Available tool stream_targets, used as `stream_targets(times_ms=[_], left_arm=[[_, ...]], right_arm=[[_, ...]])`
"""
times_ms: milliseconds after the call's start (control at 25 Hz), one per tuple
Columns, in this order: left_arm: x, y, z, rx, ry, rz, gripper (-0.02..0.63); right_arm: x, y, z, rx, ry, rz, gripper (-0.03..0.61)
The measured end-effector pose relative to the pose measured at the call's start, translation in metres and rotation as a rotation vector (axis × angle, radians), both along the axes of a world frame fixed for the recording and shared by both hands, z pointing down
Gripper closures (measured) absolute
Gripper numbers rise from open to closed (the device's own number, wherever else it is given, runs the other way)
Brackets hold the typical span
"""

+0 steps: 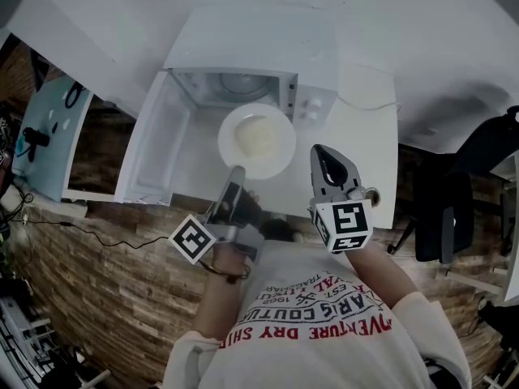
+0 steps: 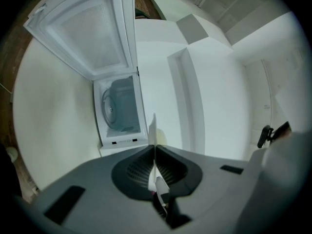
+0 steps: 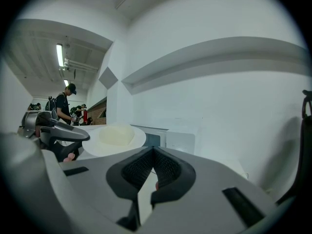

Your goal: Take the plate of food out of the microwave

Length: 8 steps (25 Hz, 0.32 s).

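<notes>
A white plate (image 1: 276,136) with a pale mound of food (image 1: 254,137) hangs just outside the white microwave (image 1: 251,47), in front of its open cavity (image 1: 231,87). My left gripper (image 1: 235,174) is shut on the plate's near rim. In the left gripper view the plate (image 2: 152,129) shows edge-on between the closed jaws of the left gripper (image 2: 154,147). My right gripper (image 1: 319,151) stands to the right of the plate, shut and empty. The right gripper view has the plate (image 3: 97,145) to the left of the right gripper (image 3: 153,151).
The microwave door (image 1: 154,148) swings wide to the left. The microwave stands on a white table (image 1: 369,160) against a white wall. A black chair (image 1: 454,209) is at the right. People (image 3: 63,104) stand far off in the right gripper view.
</notes>
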<state>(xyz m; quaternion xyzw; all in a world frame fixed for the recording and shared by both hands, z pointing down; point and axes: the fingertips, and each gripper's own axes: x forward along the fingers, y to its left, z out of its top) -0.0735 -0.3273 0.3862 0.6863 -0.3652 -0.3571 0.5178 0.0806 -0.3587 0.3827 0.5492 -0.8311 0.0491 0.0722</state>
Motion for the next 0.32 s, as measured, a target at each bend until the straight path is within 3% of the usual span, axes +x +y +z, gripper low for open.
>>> stream_targets(times_ms=[320], left_arm=[[0.0001, 0.0086, -0.0005, 0.009, 0.014, 0.004, 0.600]], right_arm=[[-0.0010, 0.0102, 0.0042, -0.006, 0.005, 0.001, 0.566]])
